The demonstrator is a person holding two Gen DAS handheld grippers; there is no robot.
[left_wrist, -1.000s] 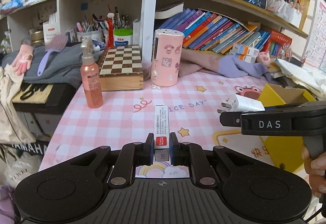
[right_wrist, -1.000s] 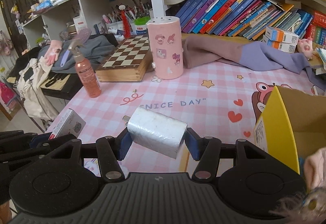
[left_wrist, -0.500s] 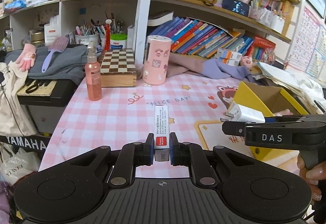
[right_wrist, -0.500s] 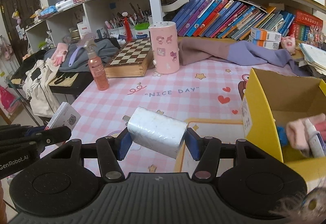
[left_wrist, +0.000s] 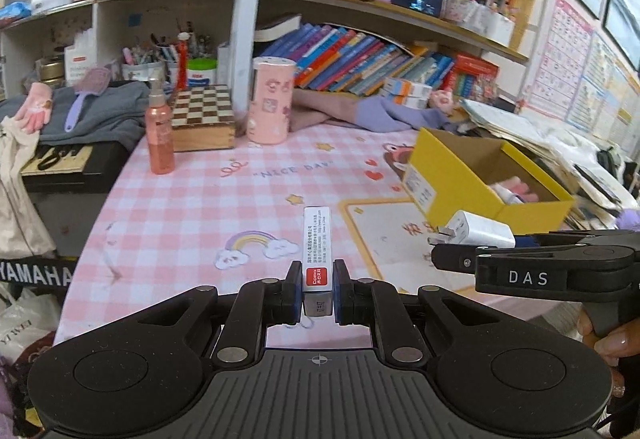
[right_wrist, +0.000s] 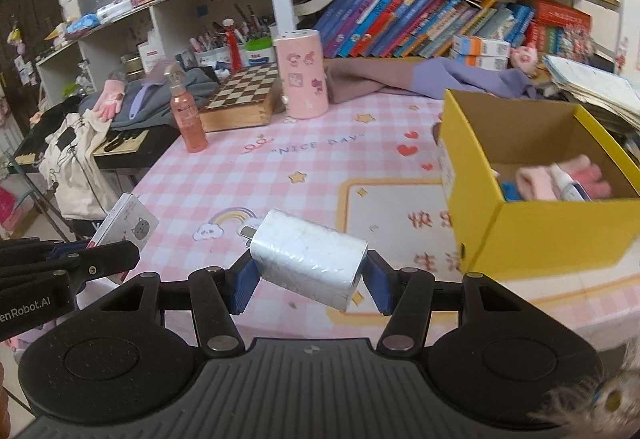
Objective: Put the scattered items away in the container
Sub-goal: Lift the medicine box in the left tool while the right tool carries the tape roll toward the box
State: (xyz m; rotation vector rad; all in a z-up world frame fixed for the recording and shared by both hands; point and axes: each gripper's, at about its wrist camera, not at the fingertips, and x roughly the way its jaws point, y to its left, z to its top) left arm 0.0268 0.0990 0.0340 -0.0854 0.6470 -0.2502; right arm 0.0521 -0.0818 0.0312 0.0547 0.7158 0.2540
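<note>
My left gripper is shut on a slim white box with a red label, held above the pink checked tablecloth; the box also shows in the right wrist view. My right gripper is shut on a white plug-in charger, also seen in the left wrist view. The open yellow cardboard box stands on the table to the right, holding a pink glove and a small tube; it also shows in the left wrist view.
A pink spray bottle, a chessboard box and a pink cylinder stand at the back of the table. Books, cloth and stacked papers line the back and right. The table edge drops off left.
Both grippers have pulled back and risen with their items still held. The yellow box now shows more fully, and its inside is visible.
</note>
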